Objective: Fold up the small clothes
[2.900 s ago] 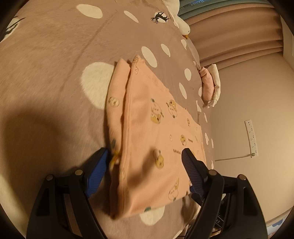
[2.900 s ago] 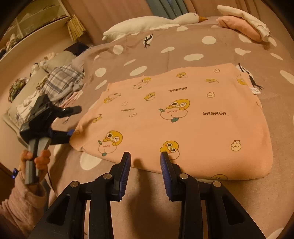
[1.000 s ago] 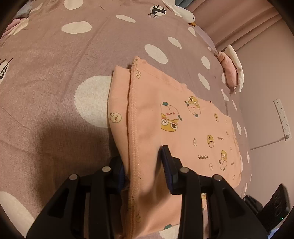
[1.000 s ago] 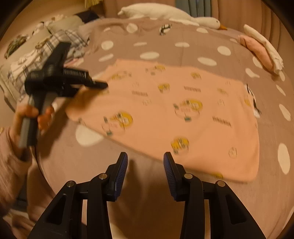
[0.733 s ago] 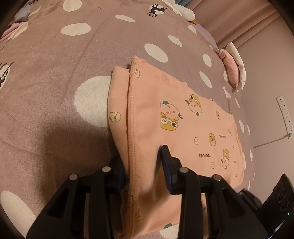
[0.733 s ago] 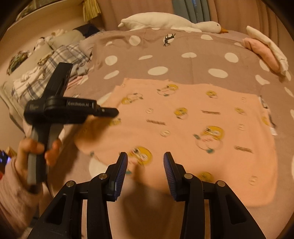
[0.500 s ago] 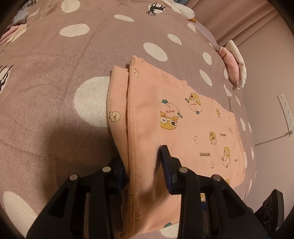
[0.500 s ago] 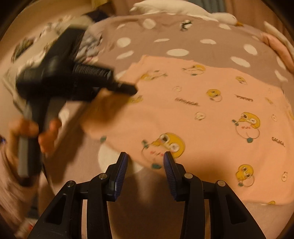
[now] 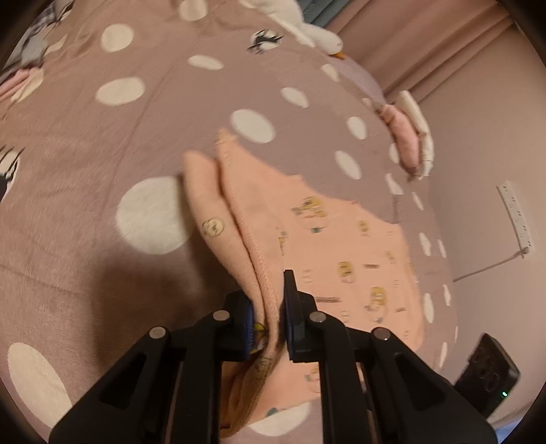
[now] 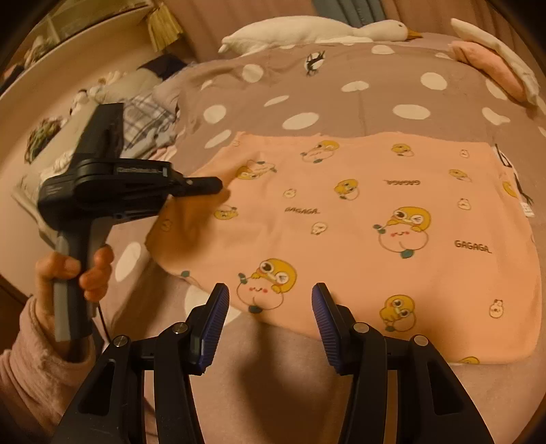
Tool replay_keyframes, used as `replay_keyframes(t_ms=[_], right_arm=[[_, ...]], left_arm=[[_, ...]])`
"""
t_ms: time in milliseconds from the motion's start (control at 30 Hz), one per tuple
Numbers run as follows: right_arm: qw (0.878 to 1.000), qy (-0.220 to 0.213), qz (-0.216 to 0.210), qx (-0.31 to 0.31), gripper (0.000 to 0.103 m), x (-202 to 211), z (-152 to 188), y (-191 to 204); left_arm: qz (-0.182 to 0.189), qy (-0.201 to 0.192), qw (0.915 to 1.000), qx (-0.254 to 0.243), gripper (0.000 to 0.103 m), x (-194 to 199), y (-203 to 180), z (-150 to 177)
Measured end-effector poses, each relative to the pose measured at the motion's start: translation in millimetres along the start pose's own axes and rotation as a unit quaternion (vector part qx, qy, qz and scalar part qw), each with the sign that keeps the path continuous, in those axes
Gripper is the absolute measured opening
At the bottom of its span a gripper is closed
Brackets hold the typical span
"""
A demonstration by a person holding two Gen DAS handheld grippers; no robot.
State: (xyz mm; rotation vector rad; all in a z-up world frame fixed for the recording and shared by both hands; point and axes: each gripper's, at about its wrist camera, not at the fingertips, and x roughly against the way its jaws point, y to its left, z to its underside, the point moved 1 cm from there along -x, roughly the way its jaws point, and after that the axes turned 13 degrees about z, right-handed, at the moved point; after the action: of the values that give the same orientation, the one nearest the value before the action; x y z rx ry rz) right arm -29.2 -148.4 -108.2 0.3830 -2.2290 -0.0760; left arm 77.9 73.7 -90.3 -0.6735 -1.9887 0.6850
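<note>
A peach garment (image 10: pixel 358 218) printed with yellow cartoon ducks and "GAGAGA" lies folded flat on the dotted brown bedspread (image 10: pixel 341 102). My left gripper (image 9: pixel 269 317) is shut on the garment's left edge (image 9: pixel 252 246) and lifts it slightly off the bed. It also shows in the right wrist view (image 10: pixel 204 182), held by a hand at the left. My right gripper (image 10: pixel 269 300) is open, its fingertips just at the garment's near edge, one on each side of a large duck print.
A white goose plush (image 10: pixel 317 29) lies at the head of the bed. A folded pink and white stack (image 10: pixel 494 58) sits at the far right corner. Plaid clothes (image 10: pixel 146 119) lie at the left. A wall power strip (image 9: pixel 515 215) and a black device (image 9: pixel 488 379) are to the right.
My left gripper has closed tighter on the garment's edge and raised it. My right gripper has opened wider and moved up to the garment's near edge.
</note>
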Motion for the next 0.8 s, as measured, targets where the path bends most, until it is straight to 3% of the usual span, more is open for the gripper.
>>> replay_keyframes(t_ms=[167, 367, 600, 800], right_arm=[[0.998, -0.014, -0.026, -0.058, 0.051, 1.0, -11.4, -21.6], [0.985, -0.029, -0.062, -0.158, 0.051, 3.9, -11.7, -61.4], [0.973, -0.044, -0.055, -0.219, 0.051, 16.3, 3.6, -100.7], [0.971, -0.041, -0.051, -0.229, 0.051, 19.8, 7.1, -111.4]], left_arm=[[0.0, 0.007, 0.9994, -0.034, 0.012, -4.8, -33.6, -2.3], [-0.005, 0.031, 0.9964, -0.078, 0.013, -28.7, -72.3, 1.4], [-0.004, 0.096, 0.9881, -0.12, 0.017, -88.1, -112.6, 18.2], [0.018, 0.099, 0.9911, -0.087, 0.013, -99.8, -108.4, 19.3]])
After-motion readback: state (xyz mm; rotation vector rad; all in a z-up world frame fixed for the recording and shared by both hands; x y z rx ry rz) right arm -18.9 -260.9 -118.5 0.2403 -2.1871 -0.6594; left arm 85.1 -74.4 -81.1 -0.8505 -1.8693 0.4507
